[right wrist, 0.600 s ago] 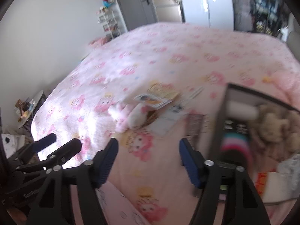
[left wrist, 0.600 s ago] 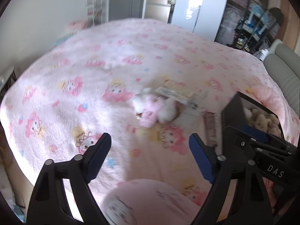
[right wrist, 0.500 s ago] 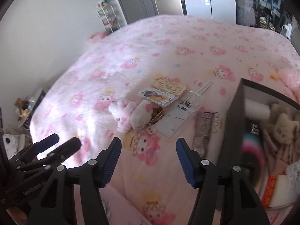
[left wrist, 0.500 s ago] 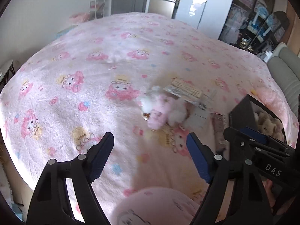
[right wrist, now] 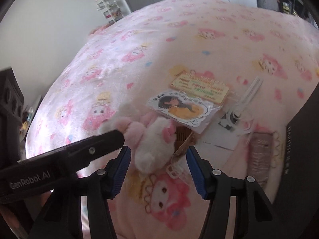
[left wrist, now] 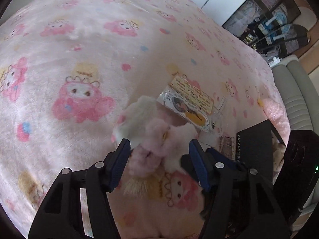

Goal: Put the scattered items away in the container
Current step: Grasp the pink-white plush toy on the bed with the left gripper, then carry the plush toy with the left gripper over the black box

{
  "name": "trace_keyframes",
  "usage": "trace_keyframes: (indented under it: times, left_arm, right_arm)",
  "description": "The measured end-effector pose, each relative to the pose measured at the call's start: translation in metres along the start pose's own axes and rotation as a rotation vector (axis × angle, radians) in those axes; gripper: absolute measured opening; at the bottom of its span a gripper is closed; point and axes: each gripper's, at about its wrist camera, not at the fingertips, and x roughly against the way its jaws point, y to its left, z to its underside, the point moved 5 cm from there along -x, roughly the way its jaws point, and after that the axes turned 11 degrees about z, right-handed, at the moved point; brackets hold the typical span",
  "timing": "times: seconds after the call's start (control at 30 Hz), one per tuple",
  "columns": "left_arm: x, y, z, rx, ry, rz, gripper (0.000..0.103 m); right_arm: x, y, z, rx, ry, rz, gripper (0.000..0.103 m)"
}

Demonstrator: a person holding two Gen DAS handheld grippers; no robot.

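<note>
A pink and white plush toy [left wrist: 153, 137] lies on the pink cartoon blanket [left wrist: 75, 55]. My left gripper [left wrist: 160, 159] is open and straddles the plush, its blue pads close on either side. My right gripper [right wrist: 159, 169] is open too, with the plush's [right wrist: 153, 145] lower end and a tan tag between its fingertips. The left gripper's black finger [right wrist: 89, 149] crosses the right wrist view and touches the plush's left side. The black box [left wrist: 253, 147] stands on the right, also seen as a dark wall [right wrist: 299, 159].
Beyond the plush lie a yellow card [right wrist: 199, 85], a character sticker packet [right wrist: 179, 107], a clear plastic tool on a white card [right wrist: 245, 97] and a brown patterned piece [right wrist: 261, 149]. A grey padded seat [left wrist: 295, 91] borders the bed on the right.
Both grippers have come down and forward onto the plush toy, which was well ahead of them before. It now lies between the fingers of both.
</note>
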Motion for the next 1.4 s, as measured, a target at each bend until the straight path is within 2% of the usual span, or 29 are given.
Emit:
trace_keyframes:
  times: [0.07, 0.13, 0.2, 0.23, 0.27, 0.3, 0.33, 0.4, 0.6, 0.8, 1.0, 1.2, 1.4]
  left_arm:
    - [-0.016, 0.009, 0.000, 0.032, 0.055, -0.009, 0.065]
    - [-0.027, 0.018, 0.002, 0.091, 0.101, 0.023, 0.060]
    - [-0.023, 0.022, 0.003, 0.129, 0.085, 0.068, 0.053]
    - [-0.017, 0.021, 0.002, 0.132, 0.065, 0.080, 0.041]
    - [-0.011, 0.019, 0.001, 0.140, 0.049, 0.095, 0.036]
    - [-0.006, 0.017, 0.000, 0.146, 0.038, 0.102, 0.033]
    - [-0.001, 0.015, 0.000, 0.141, 0.028, 0.102, 0.024]
    - [0.010, 0.006, 0.001, 0.115, 0.006, 0.091, 0.018]
    - [0.042, -0.025, 0.018, 0.072, -0.014, 0.109, 0.017]
    - [0.064, -0.072, 0.052, 0.009, 0.014, 0.137, 0.017]
    - [0.077, -0.130, 0.096, -0.072, 0.049, 0.181, 0.018]
    - [0.077, -0.186, 0.136, -0.140, 0.094, 0.262, 0.017]
    - [0.075, -0.255, 0.151, -0.265, 0.104, 0.309, 0.018]
  right_arm:
    - [-0.013, 0.004, 0.002, 0.000, 0.036, -0.028, 0.055]
    - [-0.023, 0.010, 0.004, 0.025, 0.048, -0.029, 0.048]
    - [-0.031, 0.012, 0.005, 0.028, 0.057, -0.031, 0.046]
    - [-0.030, 0.011, 0.004, 0.014, 0.054, -0.041, 0.045]
    - [-0.027, 0.010, 0.003, 0.007, 0.050, -0.053, 0.044]
    - [-0.023, 0.011, 0.003, 0.006, 0.043, -0.066, 0.040]
    - [-0.019, 0.014, 0.003, 0.009, 0.035, -0.076, 0.038]
    - [-0.009, 0.019, 0.003, 0.020, 0.020, -0.084, 0.035]
    - [0.031, 0.012, 0.012, -0.037, 0.018, -0.149, 0.034]
    - [0.089, -0.001, 0.045, -0.034, -0.001, -0.106, 0.034]
    - [0.149, -0.037, 0.085, -0.134, -0.009, -0.089, 0.034]
    - [0.199, -0.077, 0.122, -0.163, -0.068, -0.006, 0.034]
    - [0.247, -0.128, 0.135, -0.234, -0.170, 0.036, 0.034]
